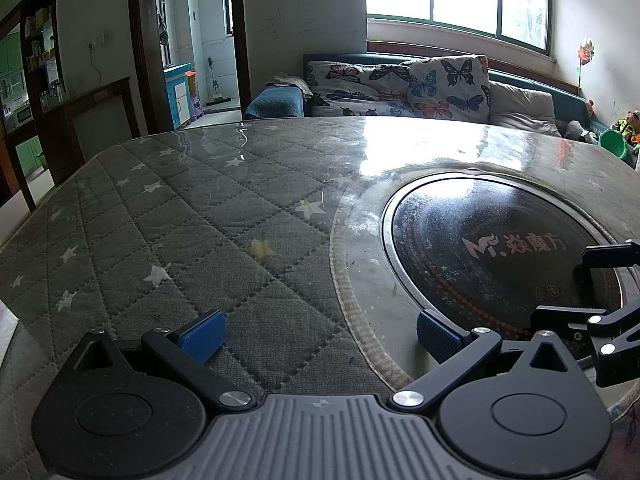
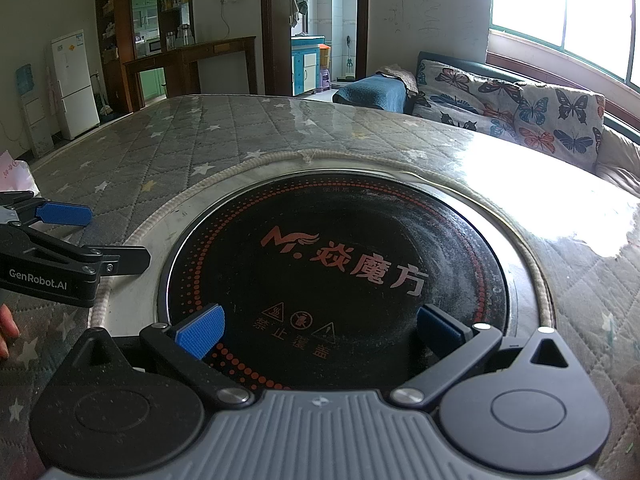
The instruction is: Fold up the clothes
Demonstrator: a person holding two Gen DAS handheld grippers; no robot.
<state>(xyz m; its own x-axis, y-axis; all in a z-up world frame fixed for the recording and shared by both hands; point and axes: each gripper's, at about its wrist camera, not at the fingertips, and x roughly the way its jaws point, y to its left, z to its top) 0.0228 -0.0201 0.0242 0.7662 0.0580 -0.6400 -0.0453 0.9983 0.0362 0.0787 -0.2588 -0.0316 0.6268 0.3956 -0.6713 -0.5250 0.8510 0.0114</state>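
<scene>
No clothes in view — handling unassessable; left gripper (image 1: 320,336) and right gripper (image 2: 320,332) both spread, empty, over the grey quilted star-print desk (image 1: 168,216).

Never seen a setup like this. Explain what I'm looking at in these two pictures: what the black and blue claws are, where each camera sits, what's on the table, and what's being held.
These are two hand-held grippers, each carried by a person, each with a fisheye camera looking forward along its blue-padded fingers. One picture comes from the left gripper, the other from the right gripper; each also shows at the edge of the other's view. Both are open and hold nothing. Below them is a round table under a grey quilted star-print cover, with a built-in black induction cooktop in the middle. No clothes lie on the table in either picture. Behind it stands a sofa with butterfly cushions.
</scene>
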